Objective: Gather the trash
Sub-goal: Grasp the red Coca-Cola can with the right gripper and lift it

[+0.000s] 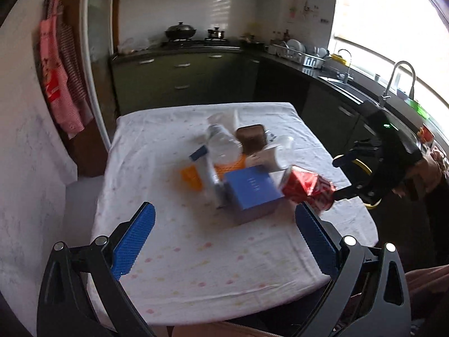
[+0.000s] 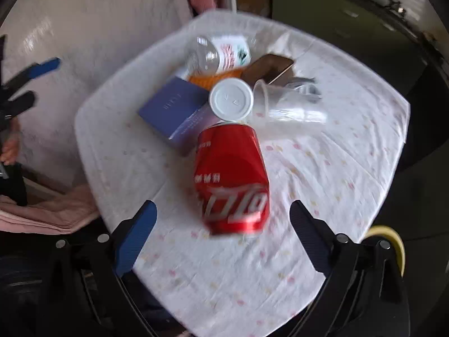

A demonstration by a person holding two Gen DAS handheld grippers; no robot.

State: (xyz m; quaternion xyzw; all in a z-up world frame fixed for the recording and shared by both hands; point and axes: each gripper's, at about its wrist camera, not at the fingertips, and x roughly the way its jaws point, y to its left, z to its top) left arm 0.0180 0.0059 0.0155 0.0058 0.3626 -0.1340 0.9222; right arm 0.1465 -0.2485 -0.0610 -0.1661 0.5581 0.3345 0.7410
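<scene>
A pile of trash lies mid-table: a dented red cola can (image 2: 231,179) (image 1: 307,185), a blue box (image 2: 174,108) (image 1: 252,191), a clear plastic bottle (image 2: 219,53) (image 1: 223,143), a white lidded cup (image 2: 231,99), a clear plastic cup (image 2: 283,106), a brown tray (image 2: 268,68) (image 1: 251,137) and orange netting (image 1: 190,178). My right gripper (image 2: 223,238) is open, its jaws on either side of the can's near end, just above the cloth. My left gripper (image 1: 224,241) is open and empty, short of the blue box.
The table (image 1: 196,266) wears a white dotted cloth. A white wall (image 1: 25,168) stands to its left. Kitchen counters with a sink and tap (image 1: 401,78) run behind and to the right. Aprons (image 1: 59,78) hang at the left.
</scene>
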